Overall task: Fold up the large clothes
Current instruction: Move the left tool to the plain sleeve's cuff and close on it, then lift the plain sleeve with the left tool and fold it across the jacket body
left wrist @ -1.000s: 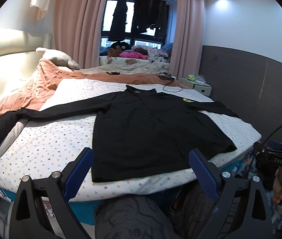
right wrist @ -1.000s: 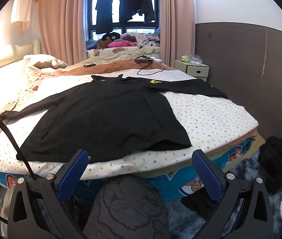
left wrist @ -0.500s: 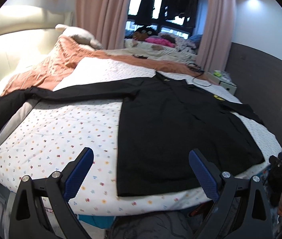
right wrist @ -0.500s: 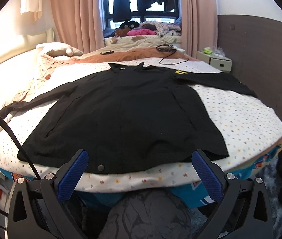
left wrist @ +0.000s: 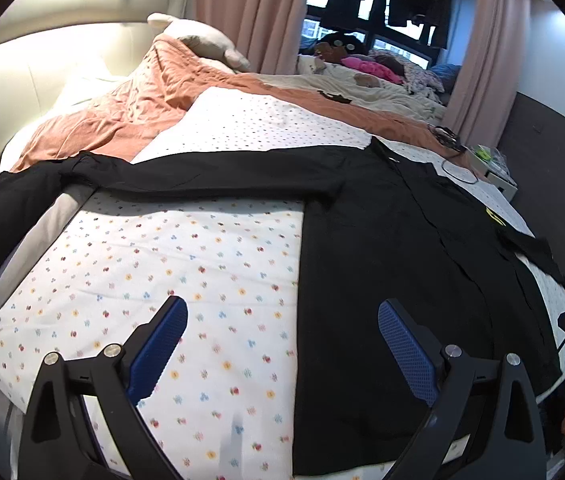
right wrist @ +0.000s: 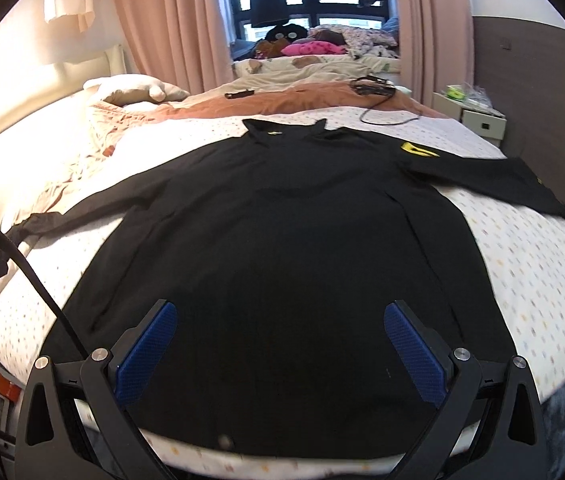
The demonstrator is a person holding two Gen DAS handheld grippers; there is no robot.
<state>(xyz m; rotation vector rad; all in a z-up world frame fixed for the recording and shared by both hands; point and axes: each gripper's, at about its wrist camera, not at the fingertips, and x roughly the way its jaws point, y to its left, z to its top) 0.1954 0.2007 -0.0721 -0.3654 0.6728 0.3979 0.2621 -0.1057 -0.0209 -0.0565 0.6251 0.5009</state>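
A: Left wrist view first. What is there?

B: The left gripper (left wrist: pixel 282 336) hangs over the bed (left wrist: pixel 186 264), jaws spread wide and holding nothing. The black shirt (left wrist: pixel 394 264) lies flat on the bed's dotted sheet (left wrist: pixel 202 256), its body on the right part of the bed, one long sleeve (left wrist: pixel 186 176) stretched left toward the bed's edge. An orange blanket (left wrist: pixel 130 112) is bunched at the bed's far side.

A: And the right wrist view?

B: The right gripper (right wrist: pixel 282 344) is released too, both blue pads (right wrist: pixel 414 356) apart above the shirt's lower part, near the bed's front edge. The shirt fills the middle of the bed, collar (right wrist: pixel 282 128) at the far end. The other sleeve (right wrist: pixel 482 176), with a yellow patch (right wrist: pixel 418 150), runs to the bed's right side. A black cable (right wrist: pixel 386 114) lies on the bed beyond the collar.
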